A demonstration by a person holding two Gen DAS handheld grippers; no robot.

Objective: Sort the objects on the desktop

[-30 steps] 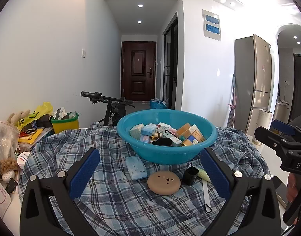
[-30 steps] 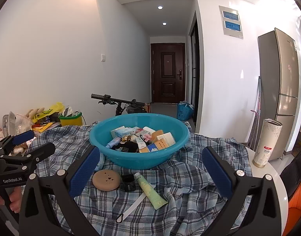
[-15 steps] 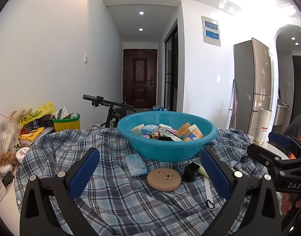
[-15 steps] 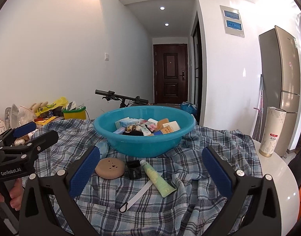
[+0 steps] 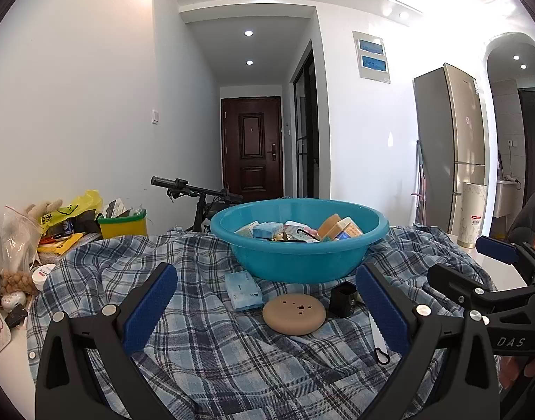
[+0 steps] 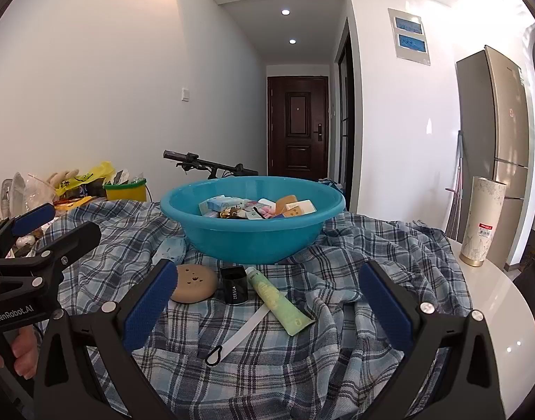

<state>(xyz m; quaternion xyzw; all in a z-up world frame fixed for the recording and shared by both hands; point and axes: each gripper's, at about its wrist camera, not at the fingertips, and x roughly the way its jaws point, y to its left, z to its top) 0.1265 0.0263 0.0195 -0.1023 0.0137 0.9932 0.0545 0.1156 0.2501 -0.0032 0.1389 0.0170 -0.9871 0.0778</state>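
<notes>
Both grippers, left gripper (image 5: 265,309) and right gripper (image 6: 267,302), gape wide and hold nothing. Mid-cloth, the blue basin (image 6: 252,234) stands, its rim hiding most boxes; the green tube (image 6: 279,299) lies before it.

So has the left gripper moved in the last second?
Yes. The left gripper has dropped lower: the fixed teal basin's rim now hides more of its contents.

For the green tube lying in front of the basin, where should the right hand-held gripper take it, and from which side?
Probably across the middle of the green tube, coming down from above. It lies flat on the plaid cloth, cap toward the blue basin, so the fingers should straddle its narrow width. The black box crowds the cap end, so stay nearer the crimped end.
</notes>
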